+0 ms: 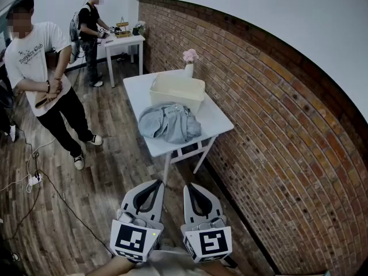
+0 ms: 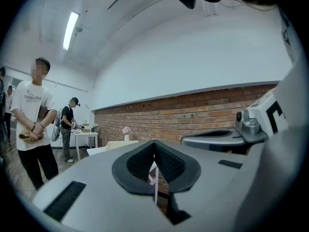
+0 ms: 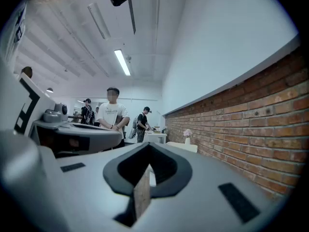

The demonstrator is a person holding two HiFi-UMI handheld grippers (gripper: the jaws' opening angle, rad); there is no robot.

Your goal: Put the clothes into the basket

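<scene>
A heap of grey-blue clothes (image 1: 169, 122) lies on the white table (image 1: 214, 119), right in front of a cream basket (image 1: 177, 89) that stands on the same table. My left gripper (image 1: 159, 181) and right gripper (image 1: 188, 185) are held side by side close to my body, well short of the table, both shut with nothing in them. In the left gripper view the left gripper (image 2: 154, 145) has its jaws together and the basket (image 2: 117, 143) shows small beyond them. The right gripper (image 3: 147, 147) is likewise shut in the right gripper view, pointing toward the basket (image 3: 182, 147).
A white vase with pink flowers (image 1: 189, 62) stands behind the basket. A brick wall (image 1: 270, 131) runs along the table's right side. A person in a white T-shirt (image 1: 43, 68) stands at the left, another person (image 1: 89, 27) at a far table. Cables (image 1: 34, 180) lie on the wooden floor.
</scene>
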